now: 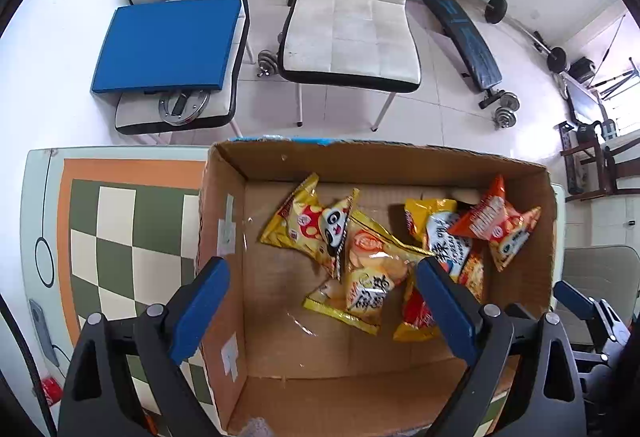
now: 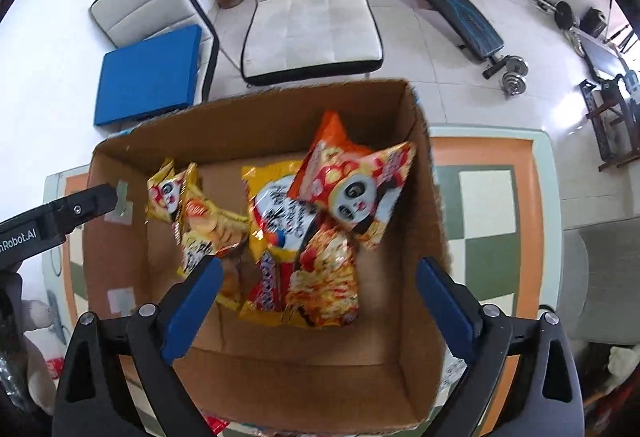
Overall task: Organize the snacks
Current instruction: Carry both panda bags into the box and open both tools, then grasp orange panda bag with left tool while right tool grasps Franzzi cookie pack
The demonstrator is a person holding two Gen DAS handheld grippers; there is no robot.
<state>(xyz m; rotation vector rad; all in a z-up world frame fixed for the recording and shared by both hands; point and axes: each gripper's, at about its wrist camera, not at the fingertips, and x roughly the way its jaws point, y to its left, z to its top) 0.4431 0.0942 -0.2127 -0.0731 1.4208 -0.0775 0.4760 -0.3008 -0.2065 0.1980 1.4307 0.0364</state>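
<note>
A cardboard box [image 1: 516, 173] sits on the table [image 1: 120, 221], near its far edge. Snack packets [image 1: 360, 257] lie heaped inside, toward the far wall and the right side (overlapping one another). Behind the table stand two chairs [image 1: 352, 33], and a cushion [image 1: 168, 45] rests on the left one.

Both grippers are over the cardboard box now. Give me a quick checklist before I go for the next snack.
1. Left gripper open, nothing held: ok.
2. Right gripper open, nothing held: ok.
3. Snack bags lie inside the cardboard box, including the yellow panda bag and the orange panda bag: ok.
4. Box sits on the checkered table: ok.
5. Snacks left outside the box: cannot tell.
6. Bags lie in a neat order: not ok, they overlap in a loose pile.
</note>
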